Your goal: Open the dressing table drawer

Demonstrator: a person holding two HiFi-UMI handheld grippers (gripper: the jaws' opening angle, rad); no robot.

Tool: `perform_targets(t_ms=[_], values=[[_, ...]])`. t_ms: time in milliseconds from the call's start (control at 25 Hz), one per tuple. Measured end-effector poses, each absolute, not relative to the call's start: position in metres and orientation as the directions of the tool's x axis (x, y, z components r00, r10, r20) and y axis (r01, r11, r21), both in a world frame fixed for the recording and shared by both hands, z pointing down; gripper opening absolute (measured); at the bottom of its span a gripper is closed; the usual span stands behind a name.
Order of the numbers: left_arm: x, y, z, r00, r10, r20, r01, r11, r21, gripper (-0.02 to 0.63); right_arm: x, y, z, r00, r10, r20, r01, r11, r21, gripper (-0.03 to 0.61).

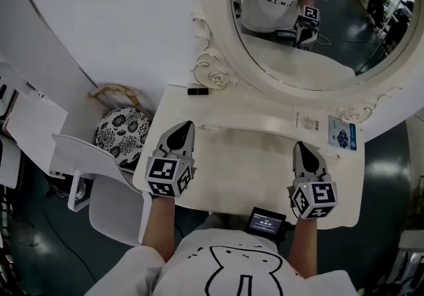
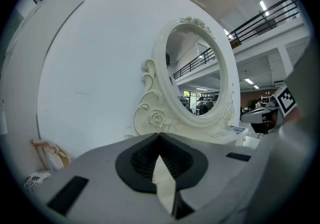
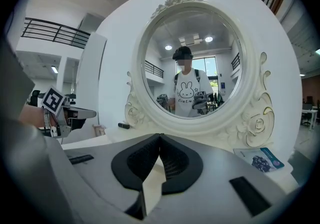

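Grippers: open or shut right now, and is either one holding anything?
Left gripper: shut, holding nothing.
Right gripper: shut, holding nothing.

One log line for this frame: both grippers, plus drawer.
left gripper: jaws shut, empty, over dressing table | right gripper: jaws shut, empty, over same table | drawer: not visible

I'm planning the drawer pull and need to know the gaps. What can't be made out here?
Drawer and its handle: no view shows them; in the head view the tabletop overhangs them.
Blue card: print too small, head view.
Small dark object beside mirror: too small to identify.
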State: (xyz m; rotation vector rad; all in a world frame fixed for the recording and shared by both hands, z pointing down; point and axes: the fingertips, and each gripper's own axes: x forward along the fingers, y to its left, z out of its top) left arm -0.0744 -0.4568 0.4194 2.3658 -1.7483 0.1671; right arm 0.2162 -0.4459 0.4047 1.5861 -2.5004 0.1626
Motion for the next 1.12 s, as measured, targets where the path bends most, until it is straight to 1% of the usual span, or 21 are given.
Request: perform_targets(t_ms=[560,800,840,880,920,1120], values=[[-0.074,-0.462,0.503,0.267,-0.883,0.385,-0.963,-0.233,0.134,0.003,0.217,-0.459,0.486,-0.443,-0.818,0.367,-0.892,0.445,-0.083,0.020],[-0.070,-0.466,0.532,0.273,-0.852,0.446,-0.961,-0.218,0.172,0.003,0.216,-0.464,0.505,-0.450,-0.800,0.397,-0.889,0.446,-0.108,0.020],[-0.069,-0.466,0.535,0.273,-0.848,0.455,-0.961,-0.216,0.174,0.018,0.216,-0.466,0.506,-0.449,-0.800,0.398,-0.889,0.443,-0.113,0.020],[-0.069,-0.467,0.538,0.274,-0.843,0.463,-0.961,-0.216,0.176,0.064,0.216,-0.468,0.507,-0.449,-0.800,0.398,-0.890,0.441,-0.116,0.020],[-0.068,-0.469,0.541,0.276,-0.838,0.470,-0.960,-0.216,0.178,0.096,0.216,-0.469,0.508,-0.449,-0.799,0.399,-0.890,0.441,-0.117,0.020],[-0.069,-0.479,0.557,0.286,-0.818,0.499,-0.957,-0.218,0.191,0.120,0.214,-0.475,0.517,-0.445,-0.796,0.411,-0.892,0.435,-0.122,0.020]])
